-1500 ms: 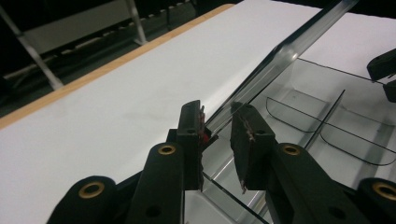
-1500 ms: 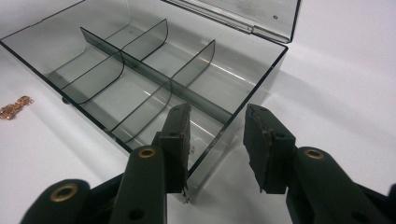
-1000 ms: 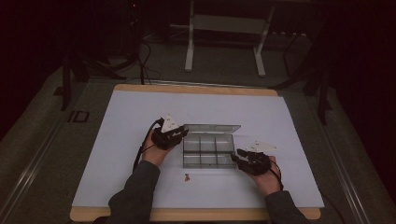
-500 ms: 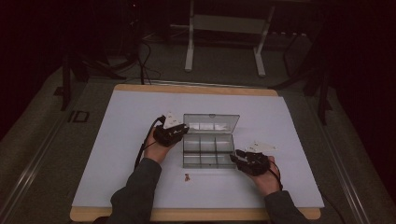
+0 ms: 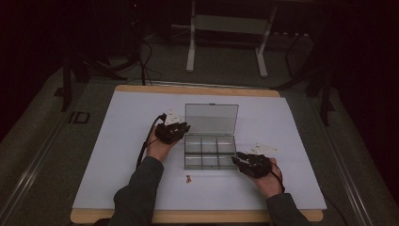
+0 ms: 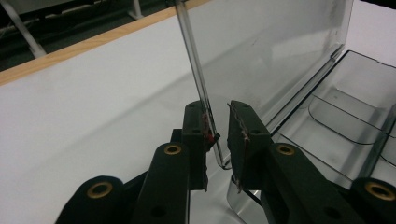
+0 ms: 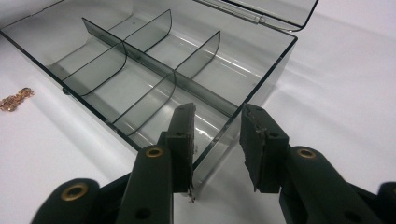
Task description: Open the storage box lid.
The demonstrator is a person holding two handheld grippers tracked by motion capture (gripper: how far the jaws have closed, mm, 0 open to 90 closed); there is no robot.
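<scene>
The left gripper (image 6: 217, 126) has its fingers narrowed on the raised lid's (image 5: 211, 117) edge, while the right gripper (image 7: 215, 135), fingers just closing, straddles untouched the near corner of the clear divided box (image 5: 209, 151) on the white surface (image 5: 117, 141).

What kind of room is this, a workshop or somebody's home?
It looks like a lab or recording room, not a home. A table with a white sheet stands in a dark space, metal stand legs and cables sit on the floor behind, and a person's left claw works a clear plastic box.
</scene>
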